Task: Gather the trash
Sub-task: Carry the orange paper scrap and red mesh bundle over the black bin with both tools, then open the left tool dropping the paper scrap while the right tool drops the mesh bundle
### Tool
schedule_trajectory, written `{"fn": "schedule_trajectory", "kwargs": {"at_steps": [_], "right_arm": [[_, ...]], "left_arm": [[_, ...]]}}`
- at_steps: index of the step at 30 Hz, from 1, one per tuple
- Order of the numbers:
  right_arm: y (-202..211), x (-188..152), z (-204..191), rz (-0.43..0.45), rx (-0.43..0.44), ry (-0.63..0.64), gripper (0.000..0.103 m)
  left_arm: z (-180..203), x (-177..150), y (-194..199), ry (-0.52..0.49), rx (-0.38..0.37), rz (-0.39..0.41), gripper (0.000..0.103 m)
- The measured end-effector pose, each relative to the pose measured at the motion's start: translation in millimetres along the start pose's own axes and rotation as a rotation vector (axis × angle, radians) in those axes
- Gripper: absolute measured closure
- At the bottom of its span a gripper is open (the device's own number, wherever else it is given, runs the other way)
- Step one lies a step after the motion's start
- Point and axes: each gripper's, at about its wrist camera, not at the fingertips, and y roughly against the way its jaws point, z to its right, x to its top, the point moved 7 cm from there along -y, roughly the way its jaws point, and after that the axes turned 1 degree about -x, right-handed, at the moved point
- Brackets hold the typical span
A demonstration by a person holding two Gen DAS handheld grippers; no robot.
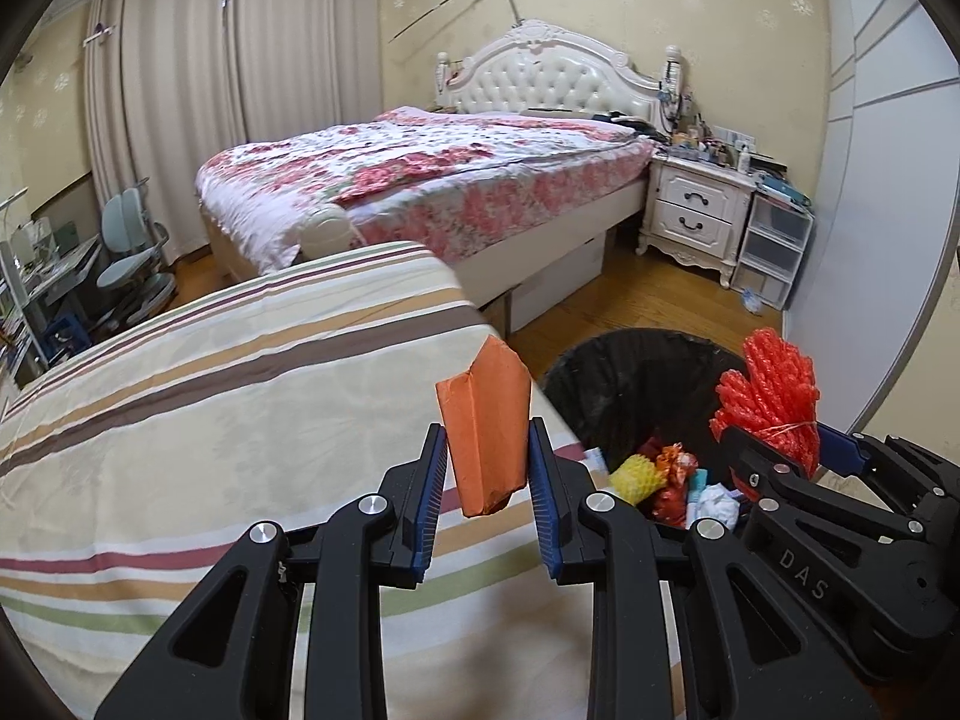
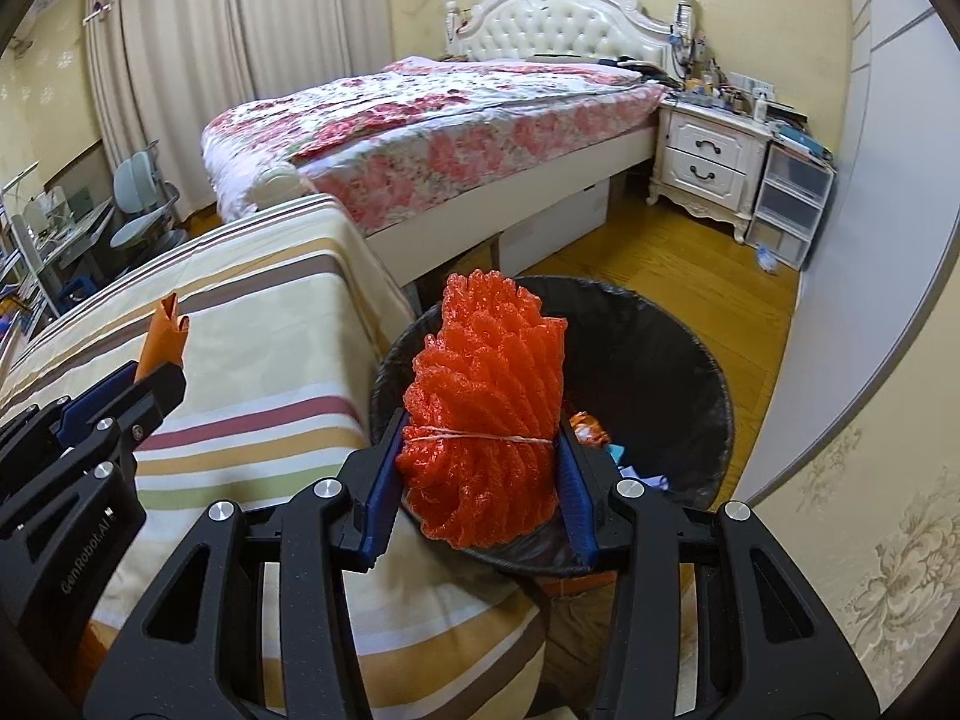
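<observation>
My left gripper [image 1: 487, 456] is shut on a folded orange paper [image 1: 485, 432] and holds it above the striped cloth surface [image 1: 210, 420], left of the bin. My right gripper [image 2: 480, 450] is shut on a bundle of red foam netting [image 2: 486, 408] tied with string, held over the black-lined trash bin [image 2: 690, 348]. The bin [image 1: 600, 372] holds a yellow foam net [image 1: 639, 474], red wrappers and white paper. The right gripper [image 1: 780, 450] with the netting [image 1: 768, 396] shows in the left wrist view; the left gripper [image 2: 162, 372] with the orange paper [image 2: 165, 330] shows in the right wrist view.
A bed with a floral cover [image 1: 420, 180] stands behind. A white nightstand [image 1: 696, 210] and clear plastic drawers [image 1: 774, 246] stand at the right wall. A desk and chair [image 1: 126, 264] are at the far left. The floor [image 1: 630, 300] is wood.
</observation>
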Motion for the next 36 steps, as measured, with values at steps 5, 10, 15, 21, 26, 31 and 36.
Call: {"fn": "schedule_trajectory", "kwargs": {"at_steps": [5,10,15,21,26,31,36], "right_arm": [[-10.6,8.1,21.7,0.001,-0.027,-0.029,0.059],[-21.4,17.3,39.0,-0.006,-0.043,-0.054,0.059],[-30.3,23.9,51.4,-0.01,-0.054,-0.073,0.059],[-41.5,26.3,59.9,-0.023,-0.059,-0.086,0.058],[-49.2,26.9,66.0,-0.028,-0.065,-0.1,0.05],[-50.4,24.9,71.4,-0.031,-0.079,-0.117,0.045],[-46.7,25.9,75.5,-0.023,-0.093,-0.124,0.041]], "left_arm": [[17.3,10.4,-14.2,-0.017,-0.019,-0.009,0.075],[31.6,21.1,-27.9,-0.02,-0.031,-0.015,0.075],[45.5,27.8,-40.2,-0.038,-0.042,-0.02,0.075],[55.4,31.4,-56.6,-0.051,-0.044,-0.037,0.075],[54.8,34.3,-63.5,-0.047,-0.043,-0.046,0.047],[54.8,35.3,-60.8,-0.065,-0.035,-0.023,0.033],[50.0,36.4,-56.3,-0.064,-0.023,-0.014,0.03]]}}
